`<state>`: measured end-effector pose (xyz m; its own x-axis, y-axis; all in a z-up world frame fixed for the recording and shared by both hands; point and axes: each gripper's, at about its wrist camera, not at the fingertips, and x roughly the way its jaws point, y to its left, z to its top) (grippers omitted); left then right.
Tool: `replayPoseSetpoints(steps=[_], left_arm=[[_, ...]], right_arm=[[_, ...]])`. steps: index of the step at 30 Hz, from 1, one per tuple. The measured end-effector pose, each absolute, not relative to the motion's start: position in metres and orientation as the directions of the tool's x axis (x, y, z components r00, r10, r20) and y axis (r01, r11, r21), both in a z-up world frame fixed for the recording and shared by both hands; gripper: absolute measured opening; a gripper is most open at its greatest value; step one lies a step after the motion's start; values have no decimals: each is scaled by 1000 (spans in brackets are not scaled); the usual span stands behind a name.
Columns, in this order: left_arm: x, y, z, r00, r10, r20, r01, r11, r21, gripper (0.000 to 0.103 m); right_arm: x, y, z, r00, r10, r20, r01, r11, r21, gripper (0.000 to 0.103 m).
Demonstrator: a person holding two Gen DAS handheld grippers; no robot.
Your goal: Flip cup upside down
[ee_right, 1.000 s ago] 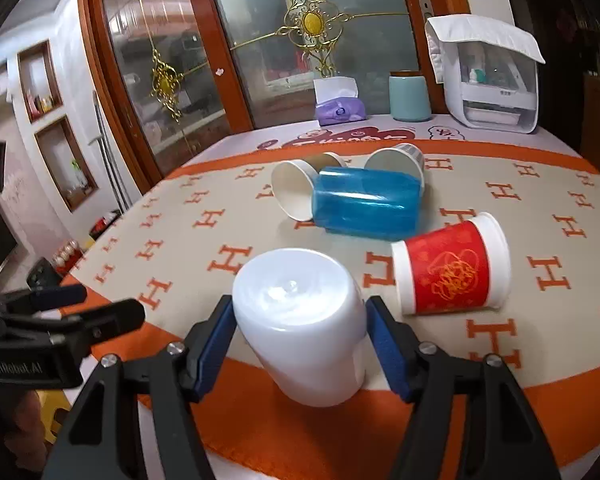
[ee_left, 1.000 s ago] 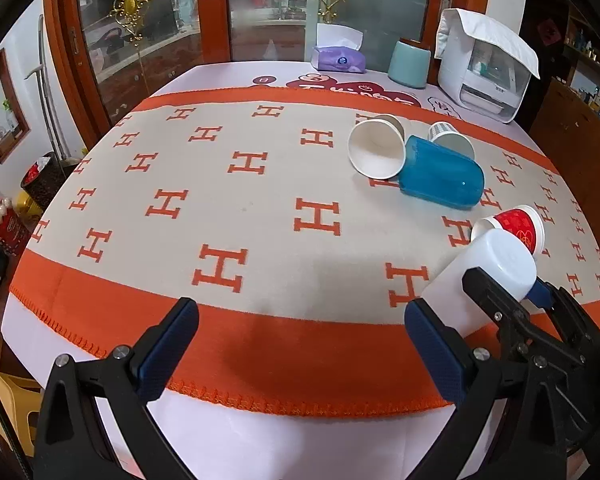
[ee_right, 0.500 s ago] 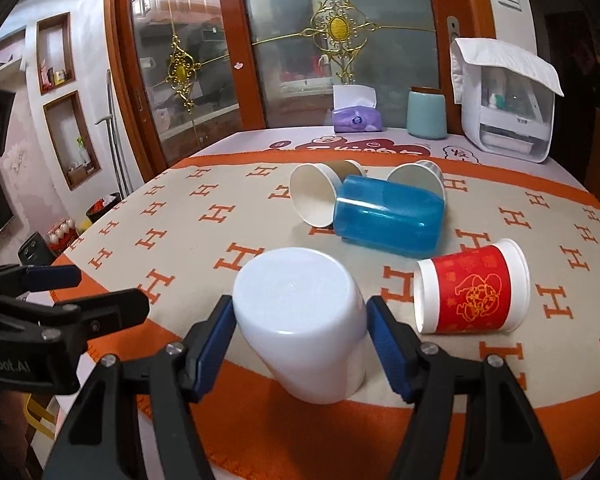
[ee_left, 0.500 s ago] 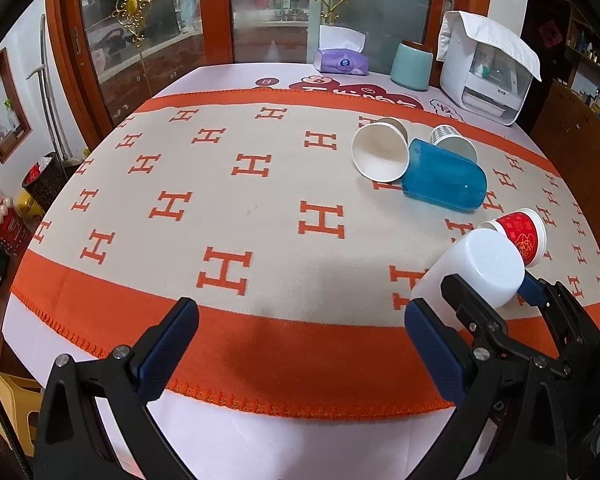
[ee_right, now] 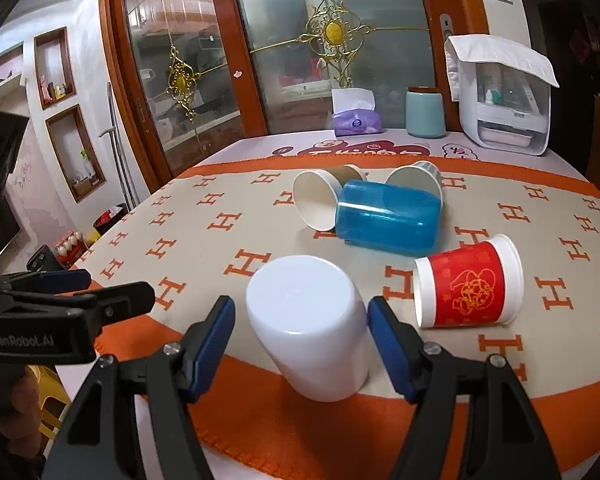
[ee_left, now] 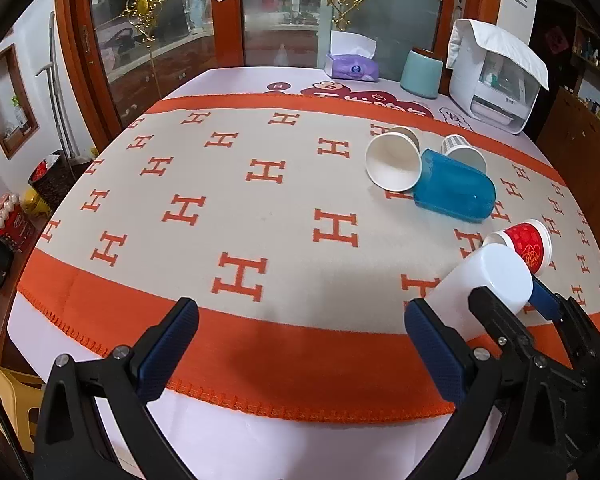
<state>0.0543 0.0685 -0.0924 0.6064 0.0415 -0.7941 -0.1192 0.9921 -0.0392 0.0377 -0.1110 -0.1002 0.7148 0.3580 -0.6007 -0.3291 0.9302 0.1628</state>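
**White cup nearly over, and the grip looks loose**

Start at the right gripper (ee_right: 301, 330): its blue pads (ee_right: 214, 344) stand either side of the white cup (ee_right: 308, 328), close to its walls. A sliver of space seems to show between each pad and the plastic, so whether they are clamped on it or only bracketing it cannot be told from here. The cup's closed base faces up and toward the camera, its mouth is down on the orange border of the cloth (ee_right: 228, 420), and it leans, not yet flat on its rim.

That lean is the worry. If the pads let go with the rim only half seated, the cup could rock back and roll; smooth plastic on soft cloth gives it little to settle against. Pressing down off-centre could also bunch the cloth near the table edge just below.

Out to the right lies the red cup (ee_right: 466, 284) on its side, near the white one. A swing of the right finger on the way out could knock it rolling toward the blue cup (ee_right: 388, 218) and the two paper cups (ee_right: 314, 204) lying touching behind.

The left gripper (ee_left: 300, 354) hangs over the near edge of the table, fingers wide apart, holding nothing. It sits close beside the right tool, so a careless retreat could clip it.
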Motion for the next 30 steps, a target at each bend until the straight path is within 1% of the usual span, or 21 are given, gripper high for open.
replayPoseSetpoints(steps=[11, 20, 24, 30], left_arm=[[49, 73, -75, 642, 45, -765, -125, 991, -46, 102], [43, 67, -58, 666, 32, -745, -97, 994, -44, 102], [40, 60, -47, 677, 22, -736, -75, 996, -39, 102], [35, 46, -27, 687, 30, -726, -53, 999, -9, 102]], right_arm=[[28, -111, -73, 746, 372, -552, -341, 926, 164, 69], [20, -112, -42, 762, 374, -529, -341, 926, 164, 70], [11, -117, -20, 784, 353, -511, -312, 935, 167, 79], [-1, -124, 7, 813, 275, -514, -244, 961, 129, 80]])
